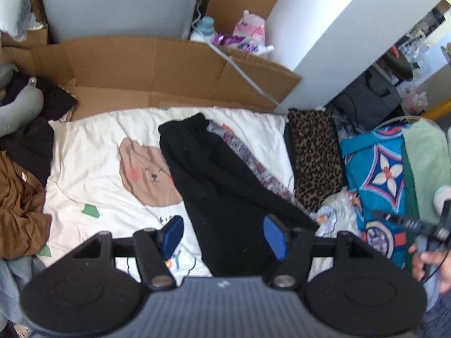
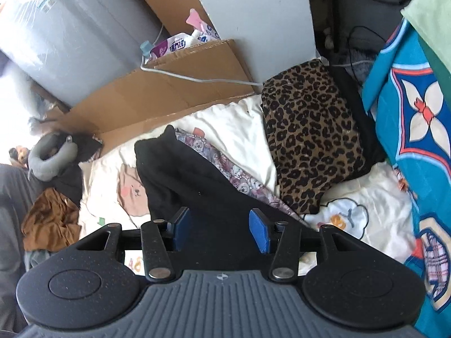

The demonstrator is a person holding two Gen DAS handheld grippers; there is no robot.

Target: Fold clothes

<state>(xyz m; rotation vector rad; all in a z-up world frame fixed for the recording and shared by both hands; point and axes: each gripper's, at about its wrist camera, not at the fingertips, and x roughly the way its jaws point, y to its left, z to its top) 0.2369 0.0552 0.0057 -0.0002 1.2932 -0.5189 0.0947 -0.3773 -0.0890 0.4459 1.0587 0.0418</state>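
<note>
Long black fabric trousers point(image 1: 214, 174) laid lengthwise on cream cartoon-bear bedsheet point(image 1: 93, 169), over a floral patterned cloth point(image 1: 253, 166). Folded leopard-print garment point(image 2: 310, 138) just beside. Left gripper point(image 1: 222, 235) spread wide, empty, above trousers. Right gripper point(image 2: 220, 231) likewise wide, empty.

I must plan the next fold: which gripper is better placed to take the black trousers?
Right, probably. The right gripper, open, has the black trousers between its pads; the left gripper, open, straddles their left edge, one pad over the sheet.
</note>
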